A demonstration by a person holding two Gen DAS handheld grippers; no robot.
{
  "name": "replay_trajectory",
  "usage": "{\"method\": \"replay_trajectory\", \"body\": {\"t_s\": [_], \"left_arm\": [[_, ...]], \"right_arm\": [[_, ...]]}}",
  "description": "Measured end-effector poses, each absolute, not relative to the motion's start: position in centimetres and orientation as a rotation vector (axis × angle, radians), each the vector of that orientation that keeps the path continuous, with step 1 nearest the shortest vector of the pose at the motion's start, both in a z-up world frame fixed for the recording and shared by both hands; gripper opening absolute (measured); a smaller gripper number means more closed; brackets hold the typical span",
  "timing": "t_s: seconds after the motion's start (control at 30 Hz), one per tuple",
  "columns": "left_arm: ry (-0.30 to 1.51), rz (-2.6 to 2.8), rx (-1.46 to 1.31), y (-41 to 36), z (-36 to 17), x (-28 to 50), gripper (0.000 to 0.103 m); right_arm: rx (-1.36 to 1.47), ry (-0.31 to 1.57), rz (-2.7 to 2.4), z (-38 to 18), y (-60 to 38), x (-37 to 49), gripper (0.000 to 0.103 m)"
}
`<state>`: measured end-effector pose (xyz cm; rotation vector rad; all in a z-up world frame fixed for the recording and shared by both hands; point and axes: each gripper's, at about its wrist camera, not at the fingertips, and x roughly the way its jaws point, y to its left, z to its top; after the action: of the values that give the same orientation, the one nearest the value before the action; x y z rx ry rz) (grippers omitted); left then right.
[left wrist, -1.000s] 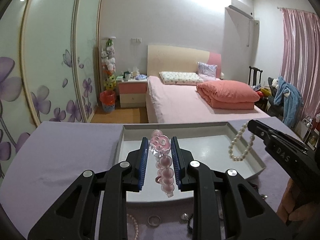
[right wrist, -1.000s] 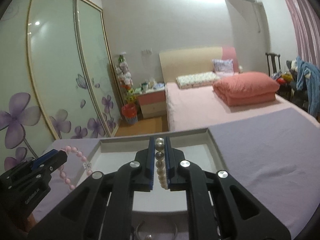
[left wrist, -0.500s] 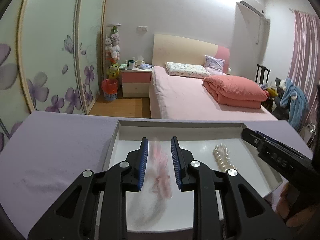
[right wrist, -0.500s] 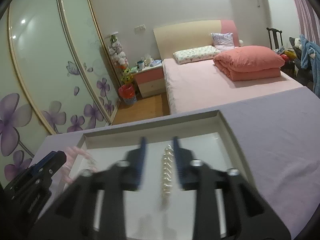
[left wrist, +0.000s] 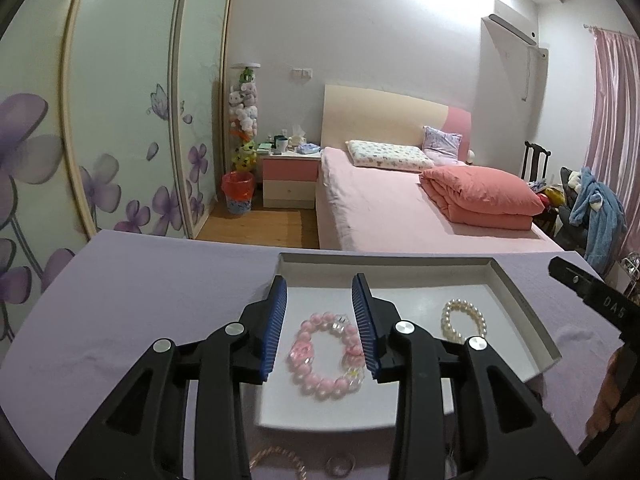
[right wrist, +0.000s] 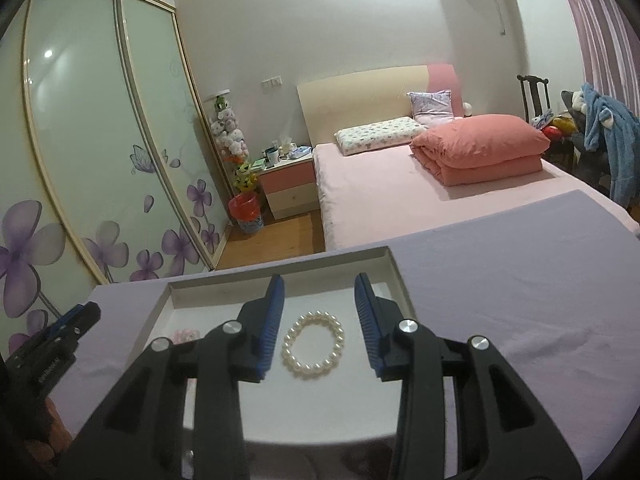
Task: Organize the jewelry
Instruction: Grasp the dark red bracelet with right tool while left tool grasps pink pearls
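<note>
1. Left wrist view: the left gripper (left wrist: 320, 322) hung over the white tray (left wrist: 524, 312) on the lilac tabletop (left wrist: 152, 300). Its jaws had just been opening and stood apart, gripping nothing; the pink bead bracelet (left wrist: 326, 354) lay flat on the tray floor below the gap, its right edge hidden behind the right jaw.
2. In the same view the pearl bracelet (left wrist: 464, 322) lay further right in the tray, its lower part cut off by the gripper's black frame. The right gripper (left wrist: 592, 300) reached in from the right edge, only partly in frame, so its jaws could not be read there.
3. At the bottom, between the frame's arms, a thin chain (left wrist: 276, 458) and a small ring (left wrist: 340, 465) lay on the tabletop, blurred and half covered.
4. Right wrist view: the right gripper (right wrist: 320, 322) had its jaws parted after opening, empty, with the pearl bracelet (right wrist: 314, 344) lying free in the tray (right wrist: 396, 276) beneath them.
5. The pink bracelet (right wrist: 185, 335) showed only as a sliver behind the left jaw's arm. The left gripper (right wrist: 60, 336) sat at the left edge, dark and partial.
6. Beyond the tabletop stood a bed (right wrist: 400, 196).
</note>
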<state>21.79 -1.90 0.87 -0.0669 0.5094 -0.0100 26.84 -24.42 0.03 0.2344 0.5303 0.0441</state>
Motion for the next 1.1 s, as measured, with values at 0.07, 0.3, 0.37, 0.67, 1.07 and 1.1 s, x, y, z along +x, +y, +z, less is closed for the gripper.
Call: {"method": "replay_trajectory", "body": {"t_s": [0.07, 0.3, 0.37, 0.67, 1.07, 1.1], "left_arm": [[0.509, -0.007, -0.057, -1.3, 0.9, 20.8, 0.038], [0.555, 0.009, -0.053, 1.6, -0.6, 16.4, 0.048], [0.583, 0.015, -0.057, 2.4, -1.3, 15.4, 0.050], [0.690, -0.012, -0.048, 2.9, -4.2, 13.8, 0.065], [0.751, -0.029, -0.007, 2.1, -6.2, 14.0, 0.068], [0.754, -0.027, -0.004, 2.1, -6.3, 14.2, 0.068]], "right_arm": [[0.229, 0.545, 0.042, -0.2, -25.1, 25.5, 0.038], [0.198, 0.664, 0.020, -2.9, -27.6, 21.9, 0.038], [0.197, 0.726, 0.030, -4.4, -28.0, 21.3, 0.038], [0.063, 0.885, 0.113, -8.5, -25.0, 20.5, 0.040], [-0.038, 0.894, 0.065, -10.3, -23.1, 22.7, 0.042], [-0.039, 0.893, 0.070, -10.3, -23.1, 22.8, 0.038]]}}
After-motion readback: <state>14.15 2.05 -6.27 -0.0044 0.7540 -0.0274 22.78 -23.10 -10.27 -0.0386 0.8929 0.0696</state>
